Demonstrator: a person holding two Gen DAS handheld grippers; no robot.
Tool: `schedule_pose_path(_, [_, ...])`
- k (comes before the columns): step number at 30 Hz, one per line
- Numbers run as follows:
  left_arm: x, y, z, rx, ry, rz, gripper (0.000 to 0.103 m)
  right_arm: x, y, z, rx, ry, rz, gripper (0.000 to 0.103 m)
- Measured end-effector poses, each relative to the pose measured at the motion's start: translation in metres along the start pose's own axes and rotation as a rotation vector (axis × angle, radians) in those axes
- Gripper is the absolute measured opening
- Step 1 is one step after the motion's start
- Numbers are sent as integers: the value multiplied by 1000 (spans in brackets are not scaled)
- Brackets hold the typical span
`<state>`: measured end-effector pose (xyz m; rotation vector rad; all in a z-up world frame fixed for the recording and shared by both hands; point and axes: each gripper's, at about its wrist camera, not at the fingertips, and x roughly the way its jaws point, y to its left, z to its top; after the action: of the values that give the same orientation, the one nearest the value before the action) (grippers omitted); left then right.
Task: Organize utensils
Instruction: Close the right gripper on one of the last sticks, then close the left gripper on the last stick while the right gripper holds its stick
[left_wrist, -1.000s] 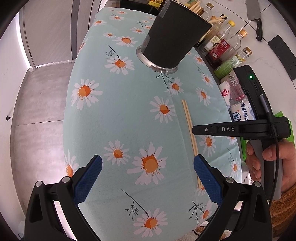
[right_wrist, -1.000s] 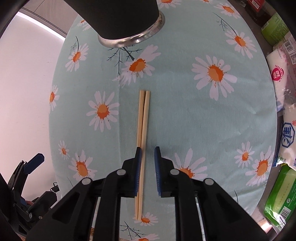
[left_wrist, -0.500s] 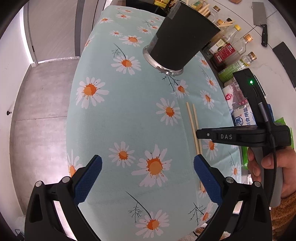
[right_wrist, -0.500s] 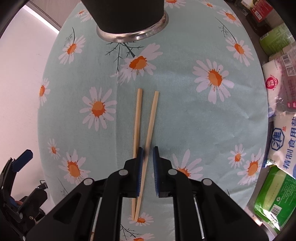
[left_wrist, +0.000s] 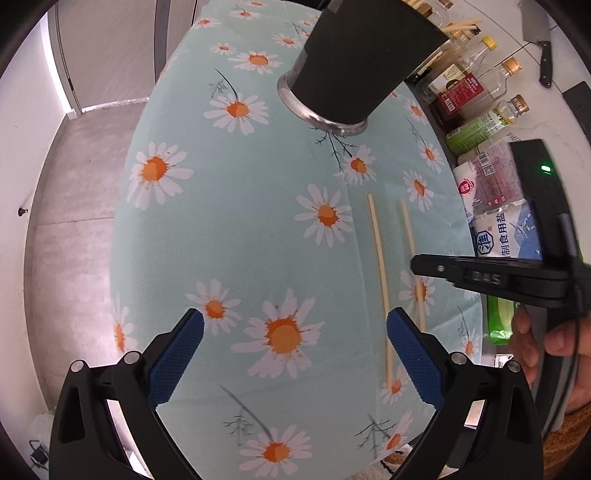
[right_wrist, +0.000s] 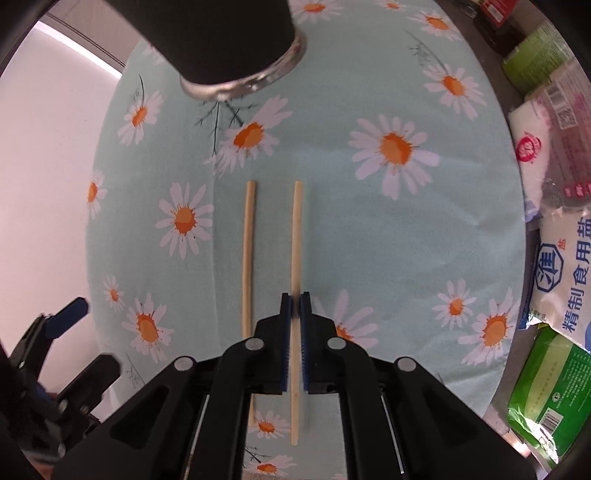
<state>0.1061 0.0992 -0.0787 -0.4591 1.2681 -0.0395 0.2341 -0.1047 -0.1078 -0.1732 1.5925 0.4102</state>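
Now the right gripper (right_wrist: 294, 303) is clamping one chopstick (right_wrist: 296, 236), its jaws having just been closing on it; the second chopstick (right_wrist: 248, 251), earlier touching, is lying apart on the daisy tablecloth (right_wrist: 369, 229). Left gripper (left_wrist: 294, 334) is hovering wide open, empty. Black holder (left_wrist: 364, 55) is standing beyond, its mouth cut off

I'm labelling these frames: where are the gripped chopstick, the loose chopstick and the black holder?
gripped chopstick (right_wrist: 296, 229), right wrist view, upper shaft.
loose chopstick (right_wrist: 248, 236), right wrist view, mid-shaft.
black holder (left_wrist: 362, 55), left wrist view, side wall.
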Motion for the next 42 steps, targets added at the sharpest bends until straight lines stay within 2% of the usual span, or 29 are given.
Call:
schedule_pose_path(9, [39,-54,25,0,117,41,96,-37,-59,-21,36,-46,137,6])
schedule_pose_path(14, [59,-75,31,16,165,135,95,-46,-77,-27,30,-59,188,6])
schedule_pose_path(19, [72,-84,36,10,195,215,87,-42,-83,-36,1,-54,229,6])
schedule_pose_path(26, [87,-103,41,18,225,323,71,-48,-103,-38,-13,-53,289,6])
schedule_pose_path(29, [94,-110,40,-5,237,326,60,-49,-106,-37,-27,-53,302,6])
schedule_pose_path(32, [96,-114,40,-12,232,350,56,-50,-110,-38,-37,-53,306,6])
schedule_pose_path(36, [101,-124,43,3,232,381,37,-47,-112,-37,-51,-47,310,6])
schedule_pose_path(40, [106,-142,47,17,236,383,28,-46,-111,-36,-58,-42,319,6])
schedule_pose_path(42, [106,-146,47,22,242,376,19,-48,-111,-37,-62,-42,326,6])
